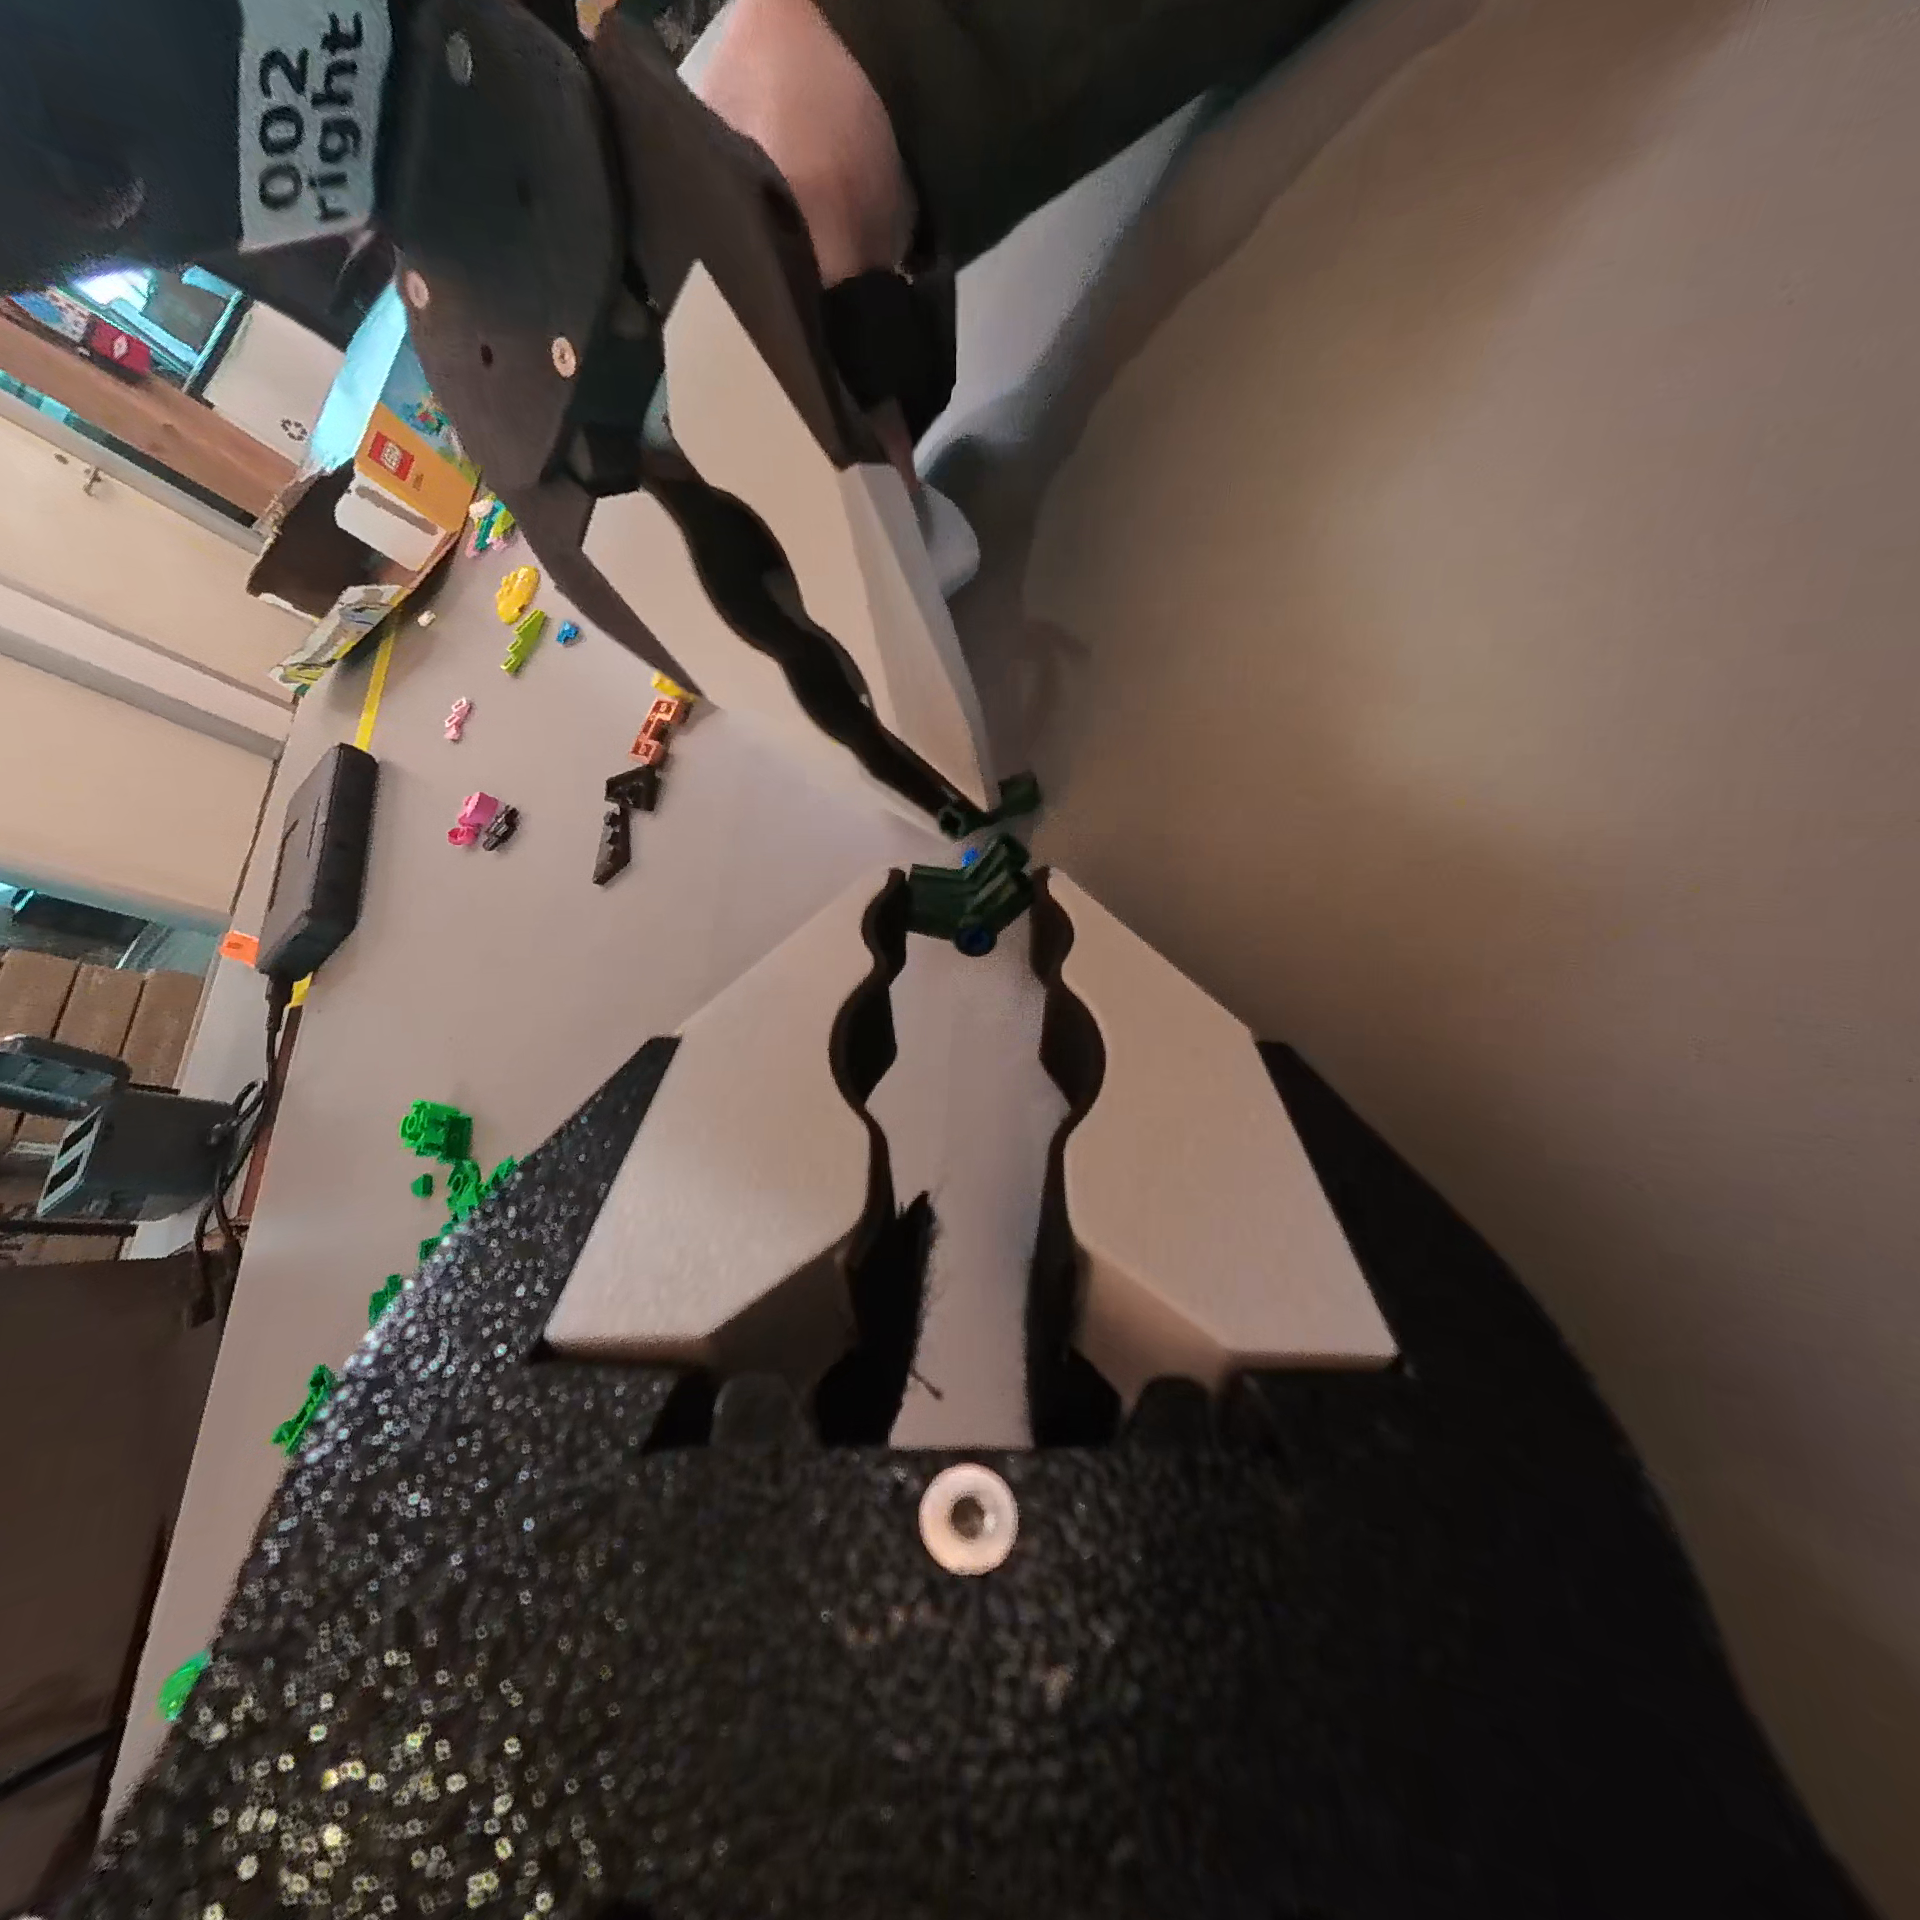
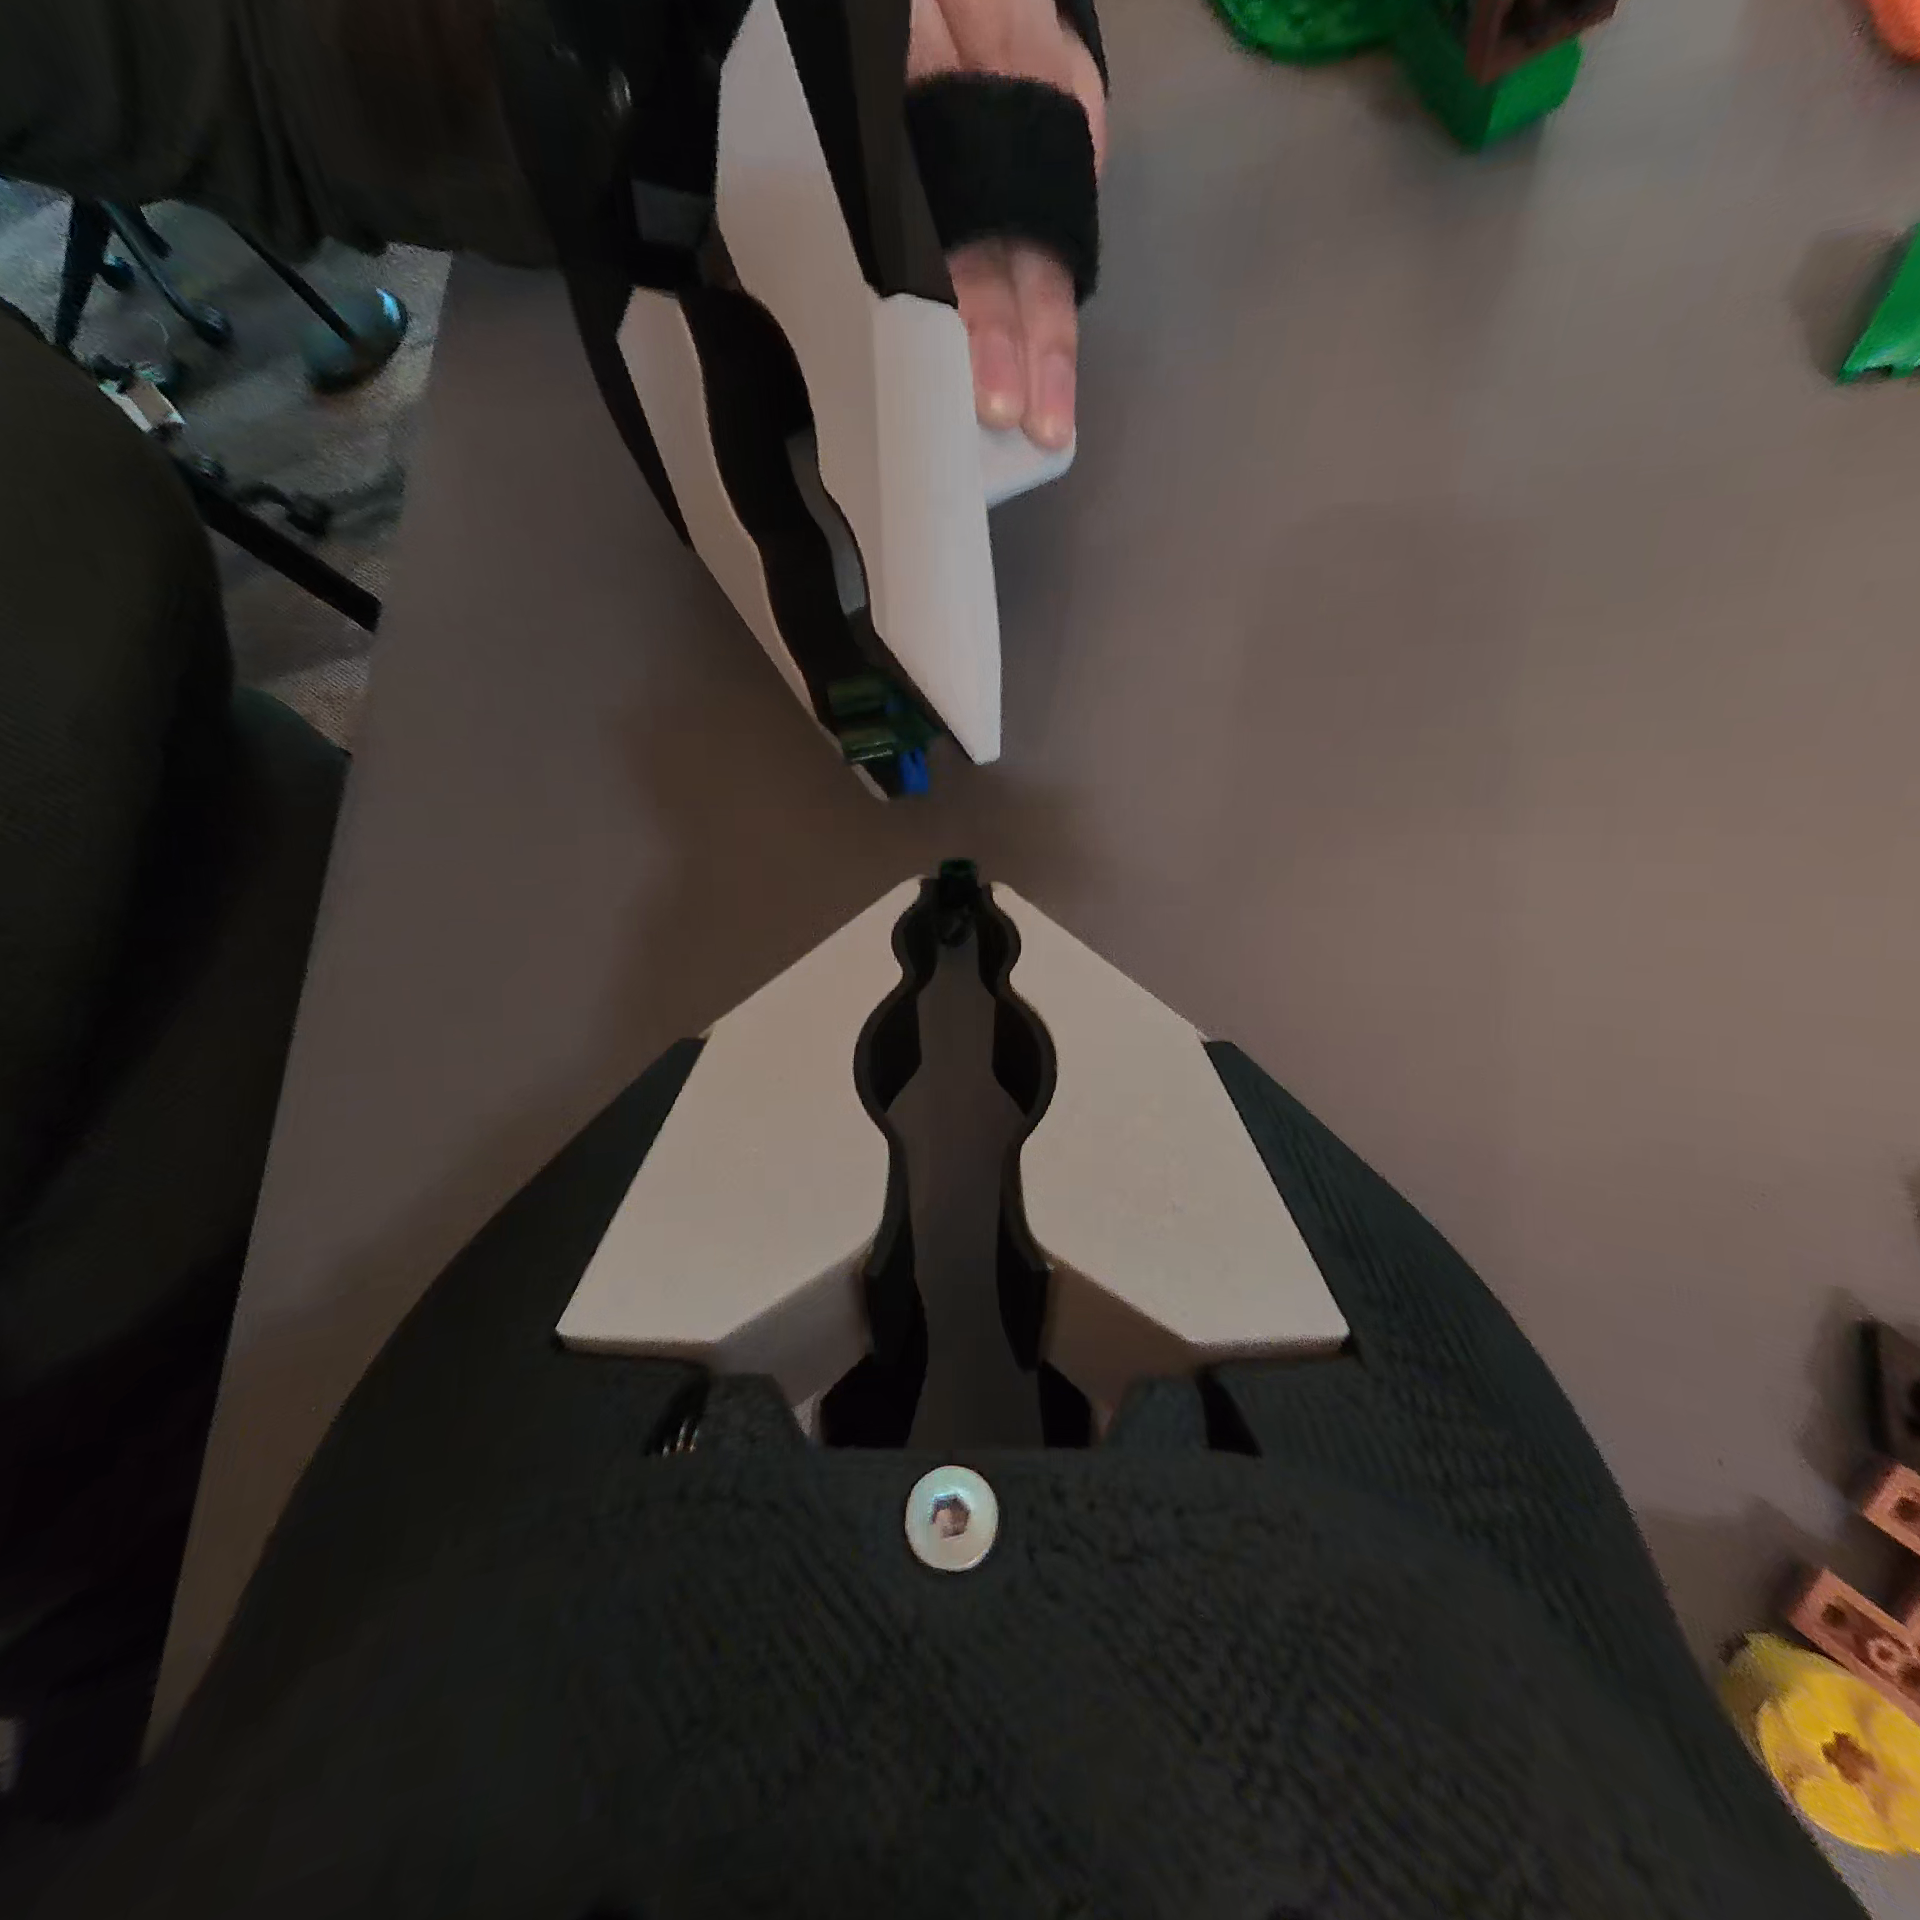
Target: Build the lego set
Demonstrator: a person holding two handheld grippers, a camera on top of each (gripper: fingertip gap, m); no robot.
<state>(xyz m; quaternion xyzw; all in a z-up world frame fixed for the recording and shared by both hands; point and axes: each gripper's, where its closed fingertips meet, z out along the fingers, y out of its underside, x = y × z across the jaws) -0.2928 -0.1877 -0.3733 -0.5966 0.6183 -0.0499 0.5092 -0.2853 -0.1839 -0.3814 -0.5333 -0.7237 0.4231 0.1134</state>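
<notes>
My left gripper [image 1: 971,883] is shut on a dark green lego assembly [image 1: 966,894] with a blue pin at its end, held above the grey table [image 1: 1455,623]. My right gripper [image 1: 971,812] comes in from the upper left, shut on a small dark green piece [image 1: 958,818] just above that assembly, with a small gap between them. In the right wrist view my right gripper [image 2: 956,891] pinches the small green piece [image 2: 954,883] at its tips. The left gripper [image 2: 914,764] hangs above it with the green and blue assembly [image 2: 878,732].
Loose bricks lie on the table: bright green [image 1: 436,1132], black [image 1: 623,821], pink [image 1: 473,821], yellow [image 1: 516,592], orange-brown [image 1: 660,727]. A lego box [image 1: 410,457] and a black power adapter [image 1: 322,862] sit near the far edge. Green pieces [image 2: 1475,83], brown bricks [image 2: 1860,1621] and a yellow piece [image 2: 1829,1756] lie to the right. The grippers are tip to tip, or close to it.
</notes>
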